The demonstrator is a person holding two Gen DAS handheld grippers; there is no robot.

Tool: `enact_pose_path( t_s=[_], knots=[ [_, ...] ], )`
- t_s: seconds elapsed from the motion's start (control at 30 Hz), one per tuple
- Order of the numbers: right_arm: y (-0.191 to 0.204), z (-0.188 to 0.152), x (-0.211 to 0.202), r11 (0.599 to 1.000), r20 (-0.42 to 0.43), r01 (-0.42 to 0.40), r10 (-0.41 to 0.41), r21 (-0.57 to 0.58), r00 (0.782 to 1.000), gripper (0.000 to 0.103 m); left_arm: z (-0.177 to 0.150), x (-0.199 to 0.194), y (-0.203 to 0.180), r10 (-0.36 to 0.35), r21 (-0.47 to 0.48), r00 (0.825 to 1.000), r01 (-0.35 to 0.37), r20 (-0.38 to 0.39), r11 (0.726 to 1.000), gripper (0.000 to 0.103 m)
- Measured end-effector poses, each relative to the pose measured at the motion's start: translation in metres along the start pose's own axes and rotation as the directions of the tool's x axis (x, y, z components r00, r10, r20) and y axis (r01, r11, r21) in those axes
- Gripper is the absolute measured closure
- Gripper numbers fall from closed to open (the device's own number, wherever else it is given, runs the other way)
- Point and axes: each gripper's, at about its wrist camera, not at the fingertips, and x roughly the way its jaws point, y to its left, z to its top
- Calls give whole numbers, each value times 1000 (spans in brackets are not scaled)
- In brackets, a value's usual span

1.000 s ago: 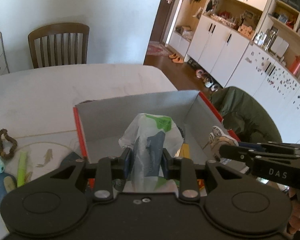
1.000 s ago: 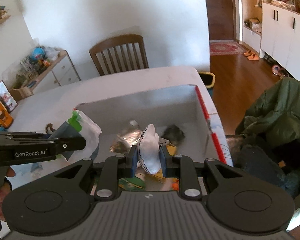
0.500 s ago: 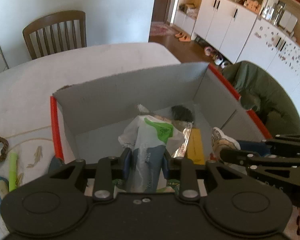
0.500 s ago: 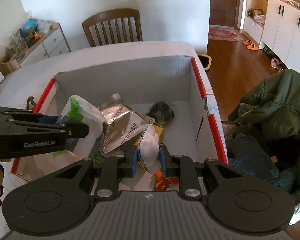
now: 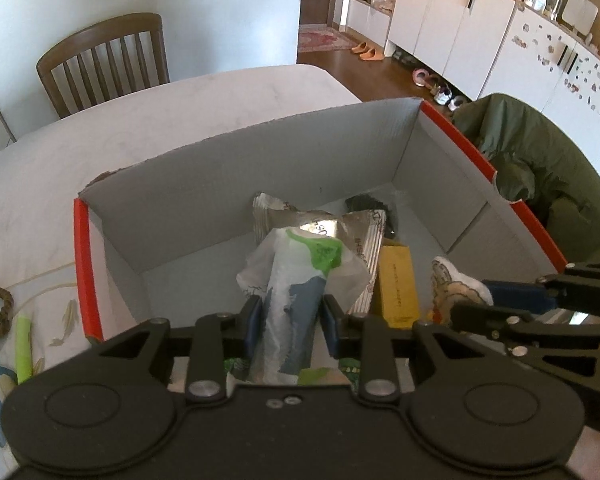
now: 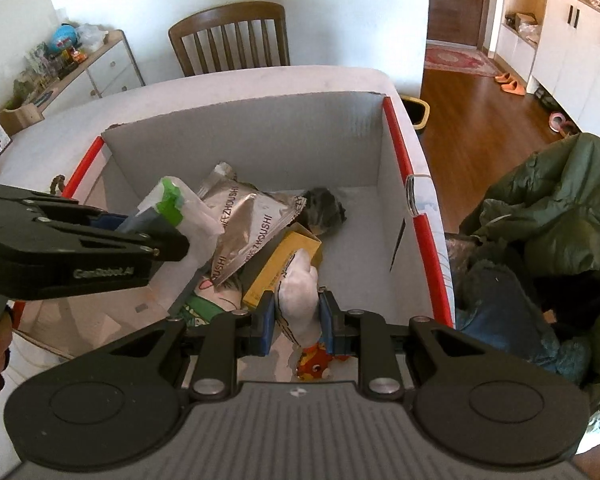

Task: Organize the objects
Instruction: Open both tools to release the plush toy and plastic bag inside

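Left gripper (image 5: 288,322): pads cover the sides of the bag (image 5: 296,300); bag's lower end hidden behind the gripper body. Print on the bag too blurred to read.

Foil pack (image 6: 244,232): left part hidden under the bag. Yellow box (image 6: 280,268): near end behind the white toy (image 6: 298,300).

Orange toy (image 6: 316,362): mostly behind the right gripper (image 6: 298,322). Dark lump (image 6: 324,210) in the box (image 6: 260,140): cannot tell what.

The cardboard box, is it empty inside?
No, the cardboard box already holds a silver foil packet, a yellow box and other things on its floor.
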Motion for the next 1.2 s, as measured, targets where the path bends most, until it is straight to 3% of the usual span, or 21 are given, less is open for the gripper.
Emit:
enact_pose_path(
  t_s=[0.33,0.57,0.67,0.8,1.2],
  knots=[
    [-9,-1,-12,998,27,-59,59,6,998,78,-3,-3,4,-2,-28,1000,1,-16,1000,65],
    [-16,0,-22,996,55,-83,82,24,995,77,-8,-14,0,18,-29,1000,-18,9,999,43],
    [-16,-1,-27,995,66,-94,92,26,994,77,-9,-22,-2,17,-27,999,-16,32,1000,39],
    [-15,-2,-37,994,92,-106,104,23,990,72,-10,-33,-3,6,-32,998,-4,61,999,39],
    [2,-2,-63,993,148,-114,113,0,983,72,-14,-71,-2,-24,-53,986,33,163,998,32]
  ],
)
